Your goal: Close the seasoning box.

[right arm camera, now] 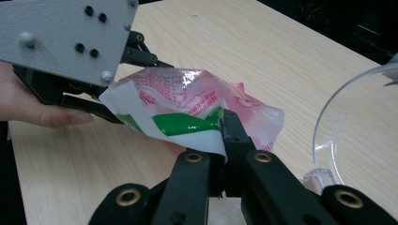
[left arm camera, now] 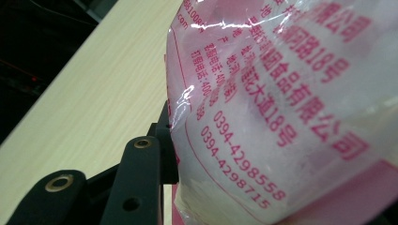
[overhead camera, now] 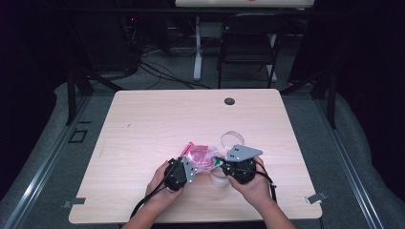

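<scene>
The bag (overhead camera: 200, 156) sits low-center on the table (overhead camera: 143, 124), pinched from both sides. Your left claw (overhead camera: 190, 168) grips its 8 o'clock edge, and your right claw (right arm camera: 224, 140) is clamped tight on the other corner. It looks unopened; tearing and pouring into the cup (overhead camera: 232, 139) at 1 o'clock are left.

Counted on bench (overhead camera: 143, 124): 1 pink-printed plastic bag (overhead camera: 200, 155), 1 clear plastic bowl (overhead camera: 232, 140), 2 hand-held grippers — left hand-held gripper (overhead camera: 193, 166), right hand-held gripper (overhead camera: 220, 162); 1 chair (overhead camera: 248, 45) behind bench
</scene>
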A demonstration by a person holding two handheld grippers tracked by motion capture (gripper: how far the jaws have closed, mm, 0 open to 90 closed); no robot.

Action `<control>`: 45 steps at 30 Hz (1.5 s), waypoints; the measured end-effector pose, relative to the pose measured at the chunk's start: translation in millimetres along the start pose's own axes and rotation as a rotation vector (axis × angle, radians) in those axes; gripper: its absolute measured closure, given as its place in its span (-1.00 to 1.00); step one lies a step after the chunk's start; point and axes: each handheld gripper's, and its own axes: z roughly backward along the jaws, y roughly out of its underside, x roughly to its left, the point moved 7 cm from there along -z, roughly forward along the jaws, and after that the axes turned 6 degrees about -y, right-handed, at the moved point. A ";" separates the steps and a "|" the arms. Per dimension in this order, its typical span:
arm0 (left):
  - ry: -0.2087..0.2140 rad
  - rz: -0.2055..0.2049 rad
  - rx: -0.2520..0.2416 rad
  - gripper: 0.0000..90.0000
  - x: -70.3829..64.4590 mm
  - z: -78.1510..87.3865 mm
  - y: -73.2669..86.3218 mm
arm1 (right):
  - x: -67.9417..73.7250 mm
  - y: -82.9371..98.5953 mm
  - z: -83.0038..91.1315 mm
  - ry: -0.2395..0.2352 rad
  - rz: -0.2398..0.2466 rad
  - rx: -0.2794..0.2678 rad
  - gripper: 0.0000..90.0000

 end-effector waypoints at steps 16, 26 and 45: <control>0.093 0.091 -0.042 -0.05 -15.6 2.4 5.0 | 9.1 -4.6 -5.6 0.008 0.049 0.020 1.00; 0.116 0.136 -0.048 -0.11 -14.3 10.6 4.1 | 9.5 -5.1 -5.3 0.007 0.049 0.022 1.00; 0.146 0.156 -0.055 -0.29 -17.6 25.4 13.2 | 13.7 -8.7 -9.3 0.002 0.067 0.022 1.00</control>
